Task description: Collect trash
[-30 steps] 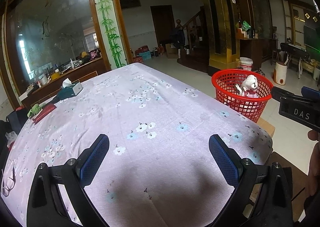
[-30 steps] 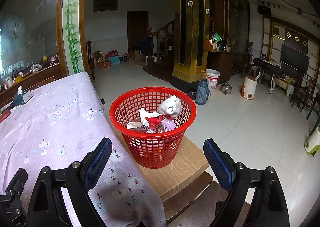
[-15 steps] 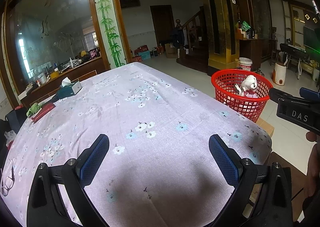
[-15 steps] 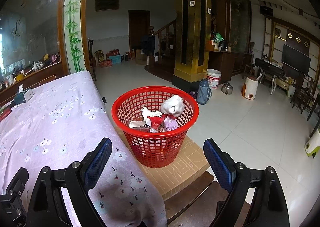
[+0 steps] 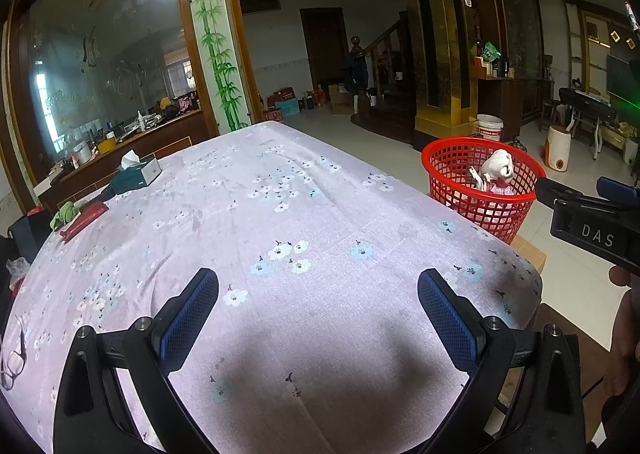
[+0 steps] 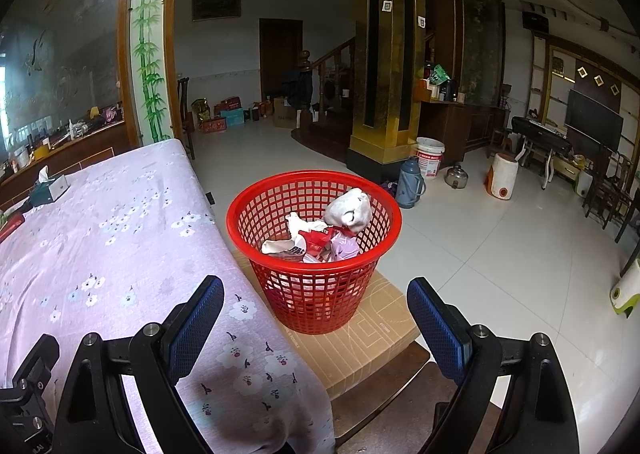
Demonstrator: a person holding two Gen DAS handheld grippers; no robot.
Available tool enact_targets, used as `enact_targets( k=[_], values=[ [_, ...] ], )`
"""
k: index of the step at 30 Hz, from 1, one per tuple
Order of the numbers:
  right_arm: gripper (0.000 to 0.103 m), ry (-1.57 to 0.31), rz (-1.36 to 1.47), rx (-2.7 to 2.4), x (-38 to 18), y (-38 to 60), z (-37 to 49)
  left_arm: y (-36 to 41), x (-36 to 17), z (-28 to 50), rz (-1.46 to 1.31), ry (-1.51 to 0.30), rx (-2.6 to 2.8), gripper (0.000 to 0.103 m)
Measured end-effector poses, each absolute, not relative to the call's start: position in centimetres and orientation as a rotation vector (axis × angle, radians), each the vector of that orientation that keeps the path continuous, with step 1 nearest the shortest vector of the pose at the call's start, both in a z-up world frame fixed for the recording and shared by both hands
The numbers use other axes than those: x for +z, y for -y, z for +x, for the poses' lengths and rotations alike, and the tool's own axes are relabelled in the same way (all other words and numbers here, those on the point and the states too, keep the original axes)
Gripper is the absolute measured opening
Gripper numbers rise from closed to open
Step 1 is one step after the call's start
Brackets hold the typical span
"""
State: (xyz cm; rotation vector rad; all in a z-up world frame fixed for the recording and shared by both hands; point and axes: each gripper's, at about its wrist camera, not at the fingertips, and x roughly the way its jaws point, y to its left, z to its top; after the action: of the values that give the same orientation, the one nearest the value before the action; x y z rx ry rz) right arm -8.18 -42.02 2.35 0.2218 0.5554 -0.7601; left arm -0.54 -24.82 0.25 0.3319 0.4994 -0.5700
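A big table (image 5: 320, 214) with a purple flower cloth fills the left view. Just beside its edge, a red basket (image 6: 314, 254) sits on a cardboard box (image 6: 360, 342). Crumpled trash (image 6: 320, 230) lies inside the basket. The left gripper (image 5: 318, 314) hangs over the cloth, wide open and empty. The right gripper (image 6: 316, 318) is near the basket, wide open and empty too.
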Motion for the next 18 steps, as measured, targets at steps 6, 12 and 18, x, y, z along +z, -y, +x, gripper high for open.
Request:
enact_targets(
  k=[6, 12, 18],
  values=[
    [0.095, -0.559, 0.210, -0.744, 2.4, 41.4, -7.6, 24.1, 0.0, -0.4, 0.308, -0.507, -0.559, 0.099],
    [0.095, -0.561, 0.182, -0.712, 2.7, 40.1, -6.5, 22.2, 0.3, 0.6, 0.264, -0.520, -0.526, 0.099],
    [0.095, -0.565, 0.139, -0.632, 3.4, 37.5, -4.3, 18.9, 0.8, 2.3, 0.203, -0.547, -0.471, 0.099]
  ],
)
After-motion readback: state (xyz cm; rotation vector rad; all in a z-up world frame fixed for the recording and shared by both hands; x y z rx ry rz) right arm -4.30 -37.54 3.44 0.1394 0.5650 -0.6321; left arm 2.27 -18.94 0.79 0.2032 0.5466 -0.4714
